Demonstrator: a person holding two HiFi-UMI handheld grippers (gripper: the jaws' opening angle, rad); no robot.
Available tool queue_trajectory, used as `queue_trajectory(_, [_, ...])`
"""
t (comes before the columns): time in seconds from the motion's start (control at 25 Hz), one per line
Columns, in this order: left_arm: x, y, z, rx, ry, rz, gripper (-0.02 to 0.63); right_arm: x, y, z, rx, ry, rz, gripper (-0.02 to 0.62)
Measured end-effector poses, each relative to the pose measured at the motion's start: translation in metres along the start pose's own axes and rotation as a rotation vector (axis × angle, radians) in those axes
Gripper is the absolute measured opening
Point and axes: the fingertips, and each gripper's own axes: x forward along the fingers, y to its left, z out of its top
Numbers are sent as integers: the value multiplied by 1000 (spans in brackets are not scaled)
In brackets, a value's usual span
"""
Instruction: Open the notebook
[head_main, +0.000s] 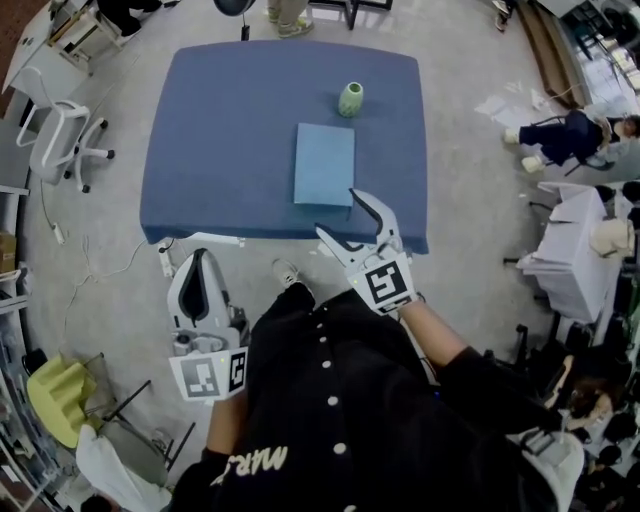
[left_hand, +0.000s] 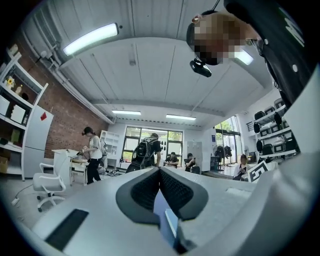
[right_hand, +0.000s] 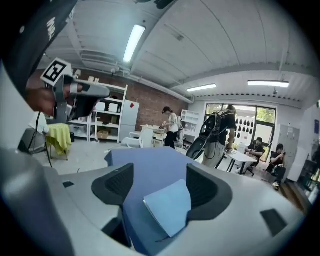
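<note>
A closed light-blue notebook (head_main: 325, 164) lies flat on the blue table (head_main: 230, 120), right of its middle. My right gripper (head_main: 338, 212) hovers over the table's near edge, just short of the notebook's near right corner, jaws wide open and empty. In the right gripper view the notebook (right_hand: 169, 206) shows ahead between the open jaws of that gripper (right_hand: 160, 187), apart from both pads. My left gripper (head_main: 200, 262) is shut and holds nothing, low beside my body, off the table at its near left. In its own view the left gripper (left_hand: 160, 175) has pads pressed together.
A small green vase (head_main: 351, 99) stands on the table beyond the notebook. A white chair (head_main: 60, 140) stands left of the table, a yellow seat (head_main: 55, 395) near left. A white-draped table (head_main: 570, 260) and seated people are at the right. People stand at desks beyond (right_hand: 172, 125).
</note>
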Motion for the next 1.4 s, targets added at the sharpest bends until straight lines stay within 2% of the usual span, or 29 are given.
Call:
queue_trajectory(0.16, [24, 24, -19, -26, 39, -64, 3, 49, 18, -40, -82, 115, -9, 321])
queue_trajectory(0.28, [41, 27, -37, -43, 75, -94, 3, 75, 14, -70, -140, 188, -45, 314])
queue_trajectory(0.52, [68, 26, -67, -80, 118, -94, 3, 120, 10, -128, -254, 302, -51, 313])
queue_trajectory(0.76, [88, 38, -100, -112, 154, -81, 3, 162, 4, -159, -355, 332, -75, 305])
queue_trajectory(0.96, [93, 45, -118, -118, 191, -85, 3, 176, 4, -168, -405, 337, -72, 300])
queue_trajectory(1.2, [103, 44, -125, -127, 206, -109, 3, 177, -1, -169, -392, 330, -72, 300])
queue_trajectory(1.4, [107, 41, -125, -135, 211, -125, 3, 169, -2, -156, -365, 292, -83, 262])
